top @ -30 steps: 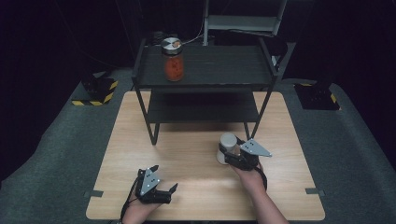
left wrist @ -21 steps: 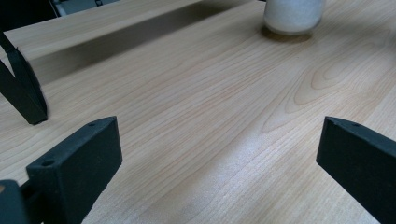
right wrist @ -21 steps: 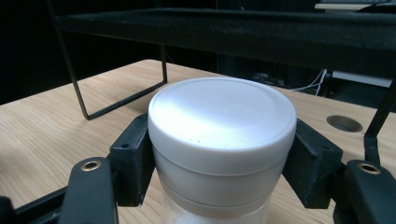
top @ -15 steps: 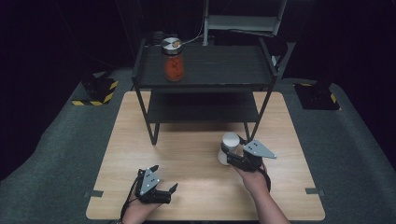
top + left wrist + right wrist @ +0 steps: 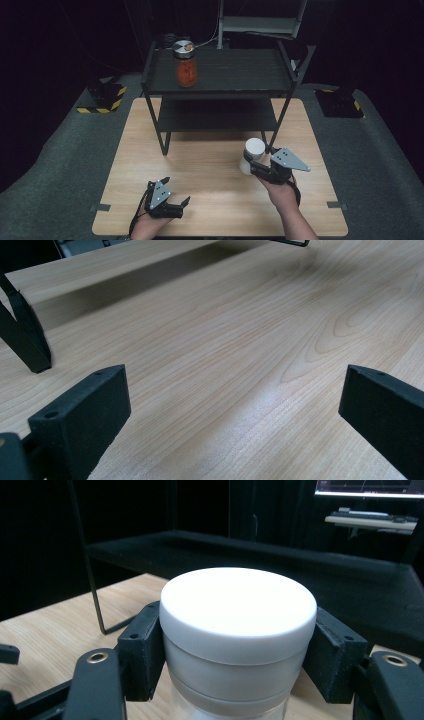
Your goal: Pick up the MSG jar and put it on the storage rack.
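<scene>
- Jaws of the right gripper clamp a white-lidded jar, held just above the desk by the black shelf rack.
- Left gripper rests spread, empty.
- Judgement: jar grasped; shelving it, perhaps beside the orange-filled jar, remains.
- No readable label.
</scene>
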Available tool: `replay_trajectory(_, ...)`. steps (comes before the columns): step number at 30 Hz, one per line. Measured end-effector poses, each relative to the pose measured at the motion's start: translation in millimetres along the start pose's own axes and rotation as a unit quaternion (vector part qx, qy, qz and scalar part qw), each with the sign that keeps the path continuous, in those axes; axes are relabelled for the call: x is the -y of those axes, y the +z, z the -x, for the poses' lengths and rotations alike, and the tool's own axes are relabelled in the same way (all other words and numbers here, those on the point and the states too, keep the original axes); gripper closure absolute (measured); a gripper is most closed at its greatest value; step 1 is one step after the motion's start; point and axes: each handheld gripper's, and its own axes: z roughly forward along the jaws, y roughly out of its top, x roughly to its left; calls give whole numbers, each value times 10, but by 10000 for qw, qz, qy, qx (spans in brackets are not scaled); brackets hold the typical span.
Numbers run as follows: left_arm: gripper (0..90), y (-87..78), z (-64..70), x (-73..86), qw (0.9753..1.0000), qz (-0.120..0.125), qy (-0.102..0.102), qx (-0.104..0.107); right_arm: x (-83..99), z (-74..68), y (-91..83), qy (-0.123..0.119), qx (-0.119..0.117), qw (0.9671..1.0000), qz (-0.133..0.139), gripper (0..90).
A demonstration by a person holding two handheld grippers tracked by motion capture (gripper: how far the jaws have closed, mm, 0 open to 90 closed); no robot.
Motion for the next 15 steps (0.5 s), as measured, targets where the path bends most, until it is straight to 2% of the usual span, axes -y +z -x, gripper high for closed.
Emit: replay_trajectory(15,4,-3,-21,7,10000,19,-46,33,-366,-48,-215,-135,51,9997,196,334)
